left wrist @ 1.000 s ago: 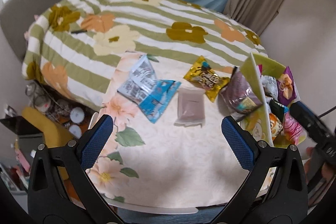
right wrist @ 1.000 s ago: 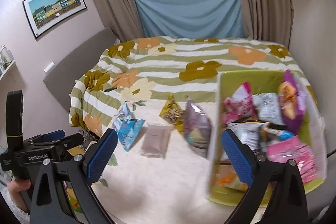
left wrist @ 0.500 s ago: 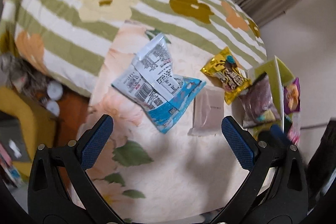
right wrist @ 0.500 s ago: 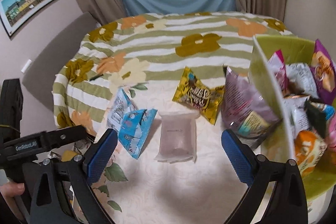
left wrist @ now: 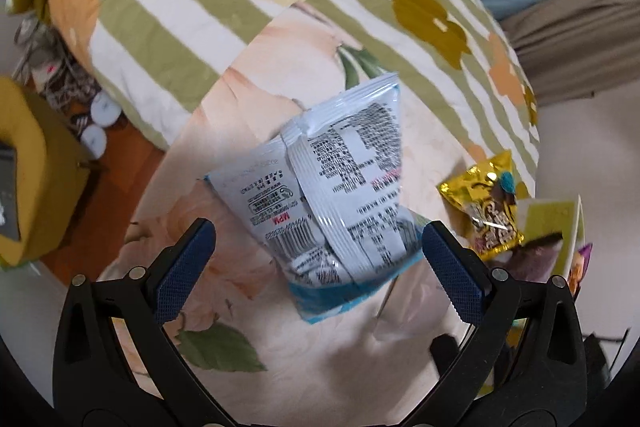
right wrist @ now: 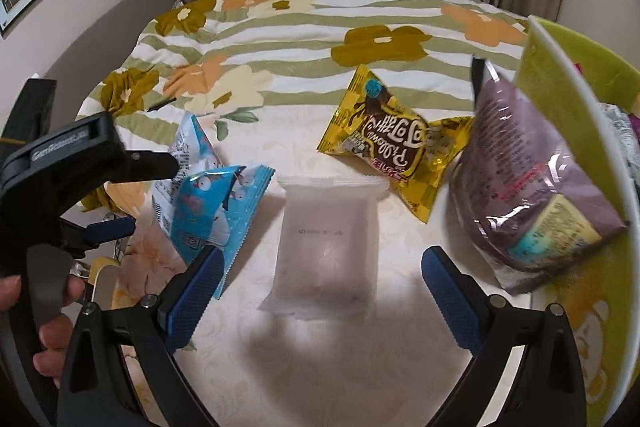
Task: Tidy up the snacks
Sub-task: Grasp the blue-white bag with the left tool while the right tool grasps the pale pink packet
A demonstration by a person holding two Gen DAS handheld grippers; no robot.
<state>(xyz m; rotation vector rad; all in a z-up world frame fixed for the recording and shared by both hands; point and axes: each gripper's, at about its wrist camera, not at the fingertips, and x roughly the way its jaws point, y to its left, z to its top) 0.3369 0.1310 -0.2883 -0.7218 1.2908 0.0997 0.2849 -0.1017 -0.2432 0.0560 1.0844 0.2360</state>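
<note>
- The left gripper (left wrist: pixel 318 263) has its jaws wide apart, hanging over the blue packet (left wrist: pixel 334 195), which lies on the table (left wrist: pixel 328 367).
- The right gripper (right wrist: pixel 318 293) also has its jaws apart, above the pale packet (right wrist: pixel 326 247).
- Past it lies a yellow packet (right wrist: pixel 394 147).
- A purple bag (right wrist: pixel 528 195) leans against the green bin (right wrist: pixel 576 131) at the right.

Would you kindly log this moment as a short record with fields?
surface: floral cloth
loose snacks: blue packet, pale pouch, yellow packet, purple bag
bin: green bin, purple bag leaning on its wall
left gripper: open, over blue packet
right gripper: open, over pale pouch
</note>
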